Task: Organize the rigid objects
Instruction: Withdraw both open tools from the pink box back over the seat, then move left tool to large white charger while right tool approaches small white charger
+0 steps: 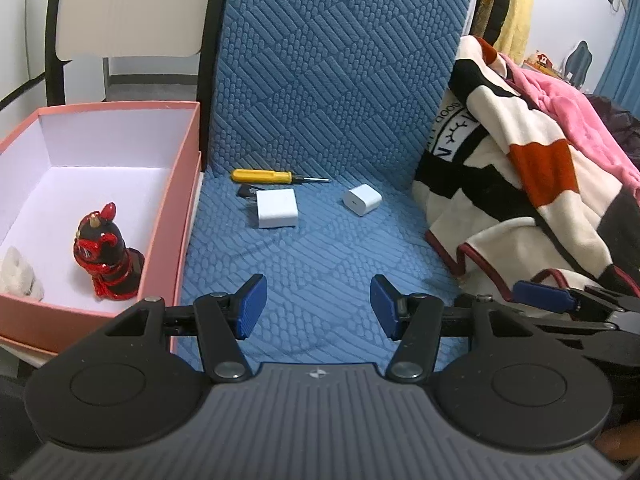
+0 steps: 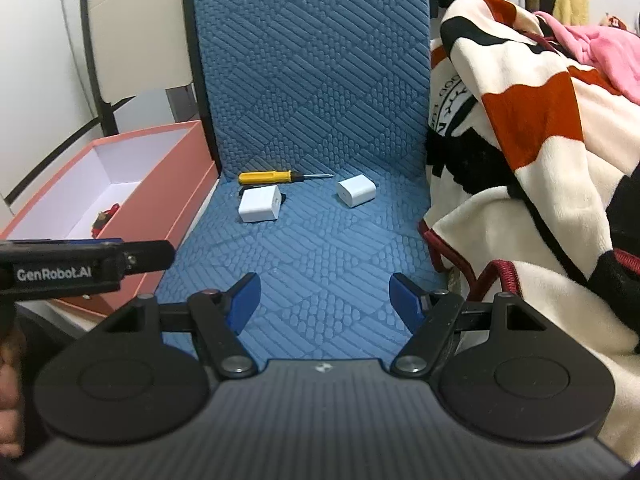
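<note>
Lying well ahead of both gaping tongs [image 1: 318, 306] [image 2: 325, 304]: screwdriver [image 1: 267, 176], two chargers [image 1: 277, 209].

Left tool [image 1: 318, 306] and right tool [image 2: 324, 303] side by side, jaws wide apart, nothing held.

Blue quilted mattress [image 1: 320, 80] upright, striped blanket [image 1: 520, 184] right, white wall [image 1: 12, 40] left.

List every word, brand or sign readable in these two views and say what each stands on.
"GenRobot.AI": white lettering on the side of the left gripper, seen in the right wrist view.
Round emblem with letters on the striped blanket: curved and partly folded, too distorted to read.
Small round logo on each gripper body, no text.
The two white chargers, the screwdriver and the pink box show no readable text.
</note>
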Tool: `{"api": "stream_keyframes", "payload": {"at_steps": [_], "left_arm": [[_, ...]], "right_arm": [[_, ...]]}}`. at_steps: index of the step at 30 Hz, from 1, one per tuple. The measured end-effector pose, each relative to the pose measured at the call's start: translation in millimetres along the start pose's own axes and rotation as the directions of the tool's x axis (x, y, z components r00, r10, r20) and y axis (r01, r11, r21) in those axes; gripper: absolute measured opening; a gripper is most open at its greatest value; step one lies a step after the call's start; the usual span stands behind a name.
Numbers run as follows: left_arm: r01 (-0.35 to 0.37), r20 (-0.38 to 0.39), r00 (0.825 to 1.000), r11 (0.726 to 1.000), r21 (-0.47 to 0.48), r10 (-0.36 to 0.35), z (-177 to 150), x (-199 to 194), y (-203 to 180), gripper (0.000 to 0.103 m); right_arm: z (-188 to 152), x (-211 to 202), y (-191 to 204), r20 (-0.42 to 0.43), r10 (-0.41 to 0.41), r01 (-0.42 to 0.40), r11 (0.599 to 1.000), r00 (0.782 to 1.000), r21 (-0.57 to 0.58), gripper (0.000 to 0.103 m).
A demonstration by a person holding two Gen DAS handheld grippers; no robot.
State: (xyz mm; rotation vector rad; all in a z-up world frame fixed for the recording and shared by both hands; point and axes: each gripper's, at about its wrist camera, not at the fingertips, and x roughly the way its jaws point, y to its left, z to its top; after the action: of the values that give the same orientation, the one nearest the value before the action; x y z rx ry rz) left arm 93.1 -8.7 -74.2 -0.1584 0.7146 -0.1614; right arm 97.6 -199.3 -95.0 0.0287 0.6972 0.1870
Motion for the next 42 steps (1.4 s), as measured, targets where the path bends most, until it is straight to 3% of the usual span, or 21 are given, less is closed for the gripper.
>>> {"api": "stream_keyframes", "payload": {"at_steps": [7, 12, 21, 26, 33, 42], "left_arm": [[-0.007, 0.01, 1.0, 1.0, -0.021, 0.007, 17, 26, 17, 0.063], [0.004, -0.005, 1.0, 0.999, -0.035, -0.004, 29, 50, 26, 0.063], [0.006, -0.022, 1.0, 0.998, 0.066, -0.004, 41, 95, 30, 0.063], [-0.055, -0.005, 0.998, 0.996, 0.068, 0.056, 51, 115, 37, 0.063], [-0.025, -0.022, 0.999, 1.0, 0.001, 0.025, 67, 137, 45, 0.063], [-0.043, 0.0, 0.999, 0.997, 0.056, 0.043, 82, 156, 33, 0.063]], "right_arm": [[9, 14, -4, 0.012, -0.02, 0.02, 1.0, 1.0, 0.022, 0.073], [17, 26, -5, 0.038, -0.082, 0.082, 0.997, 0.996, 0.005, 0.073], [35, 49, -3, 0.069, -0.058, 0.059, 0.998, 0.996, -0.015, 0.073], [42, 65, 2, 0.107, -0.04, 0.042, 0.999, 0.993, -0.023, 0.073], [51, 97, -15, 0.079, -0.009, 0.002, 0.996, 0.997, 0.091, 0.073], [64, 130, -27, 0.051, 0.006, -0.012, 0.992, 0.999, 0.123, 0.073]]}}
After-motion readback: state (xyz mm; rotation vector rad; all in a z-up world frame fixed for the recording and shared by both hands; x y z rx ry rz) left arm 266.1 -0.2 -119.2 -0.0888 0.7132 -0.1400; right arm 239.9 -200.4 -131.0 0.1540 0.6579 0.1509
